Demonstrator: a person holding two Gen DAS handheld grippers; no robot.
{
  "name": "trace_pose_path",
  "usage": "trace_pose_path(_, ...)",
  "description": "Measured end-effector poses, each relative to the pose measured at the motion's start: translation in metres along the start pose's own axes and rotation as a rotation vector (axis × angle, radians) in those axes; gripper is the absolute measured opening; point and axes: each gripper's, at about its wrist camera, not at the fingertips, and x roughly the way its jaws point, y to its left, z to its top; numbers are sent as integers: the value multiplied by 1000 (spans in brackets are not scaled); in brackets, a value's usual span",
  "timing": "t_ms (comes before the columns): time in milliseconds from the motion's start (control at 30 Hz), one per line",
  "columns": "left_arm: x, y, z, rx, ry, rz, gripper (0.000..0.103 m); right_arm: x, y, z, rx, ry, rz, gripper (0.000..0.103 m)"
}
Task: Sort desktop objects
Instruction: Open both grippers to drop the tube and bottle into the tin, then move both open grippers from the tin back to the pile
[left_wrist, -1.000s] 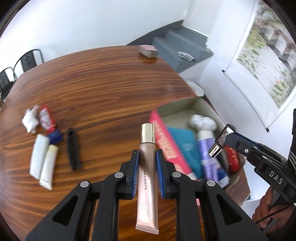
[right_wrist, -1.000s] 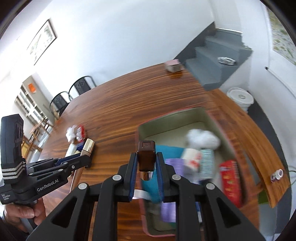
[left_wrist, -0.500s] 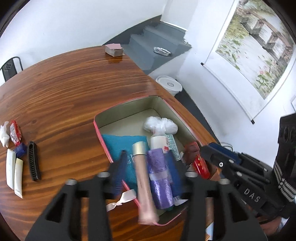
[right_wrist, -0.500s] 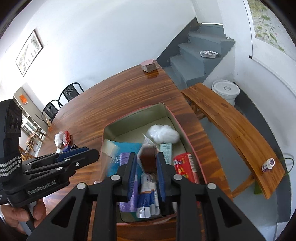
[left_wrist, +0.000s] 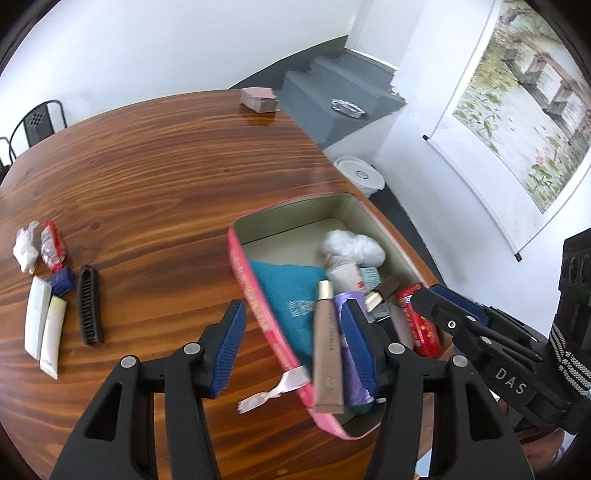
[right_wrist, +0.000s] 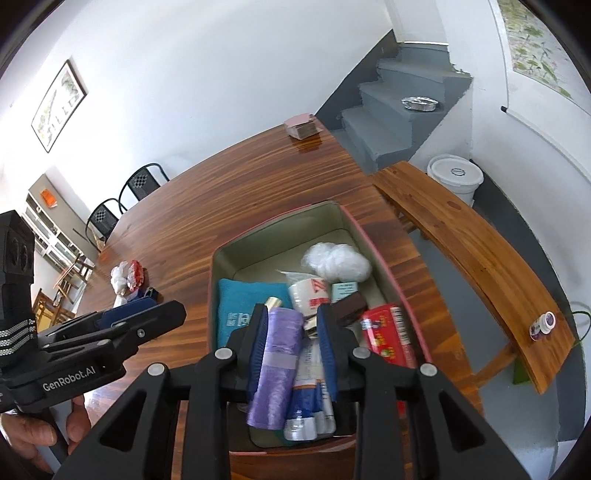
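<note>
A pink tin box (left_wrist: 255, 291) stands on the wooden table (left_wrist: 155, 177) and holds several items. My left gripper (left_wrist: 291, 339) is open above its near left rim. The beige tube with a gold cap (left_wrist: 327, 343) lies in the box against my right finger. My right gripper (right_wrist: 291, 339) is open over the box (right_wrist: 373, 251). The brown-capped bottle (right_wrist: 349, 304) lies in the box by a red packet (right_wrist: 388, 336). A purple roll (right_wrist: 277, 365) shows between my right fingers.
At the table's left lie two white tubes (left_wrist: 42, 325), a black comb (left_wrist: 89, 304), a blue packet (left_wrist: 62, 279), a red packet (left_wrist: 51, 245) and white plastic (left_wrist: 26, 247). A pink card stack (left_wrist: 258, 99) sits far back. A wooden bench (right_wrist: 476, 254) stands right of the table.
Both grippers moved over the box and opened. The left one let go of the beige tube and the right one let go of the brown-capped bottle; both now lie in the box.
</note>
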Motion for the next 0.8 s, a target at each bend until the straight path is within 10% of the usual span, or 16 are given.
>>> trace_pose_path(633, -39, 129, -27, -204, 1, 146, 58, 43, 105, -9, -141, 79, 106, 44)
trace_pose_path(800, -50, 175, -37, -261, 8, 194, 58, 54, 136, -15, -183, 91, 130, 63)
